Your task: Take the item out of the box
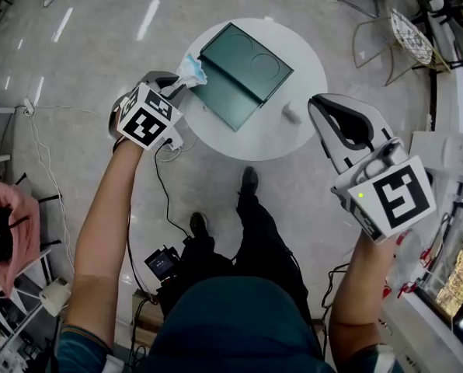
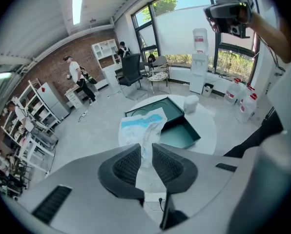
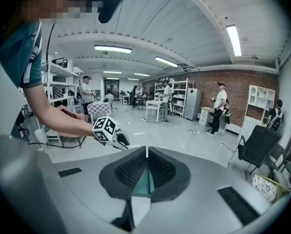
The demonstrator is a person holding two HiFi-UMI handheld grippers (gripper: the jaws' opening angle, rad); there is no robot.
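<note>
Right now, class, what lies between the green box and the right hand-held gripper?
A small white object stands on the white table, between the green box and the right hand-held gripper; the head view shows it.

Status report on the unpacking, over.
Left claw shut on white-and-blue plastic packet, out of open dark green box. Right claw shut, empty. Nothing in the way.
</note>
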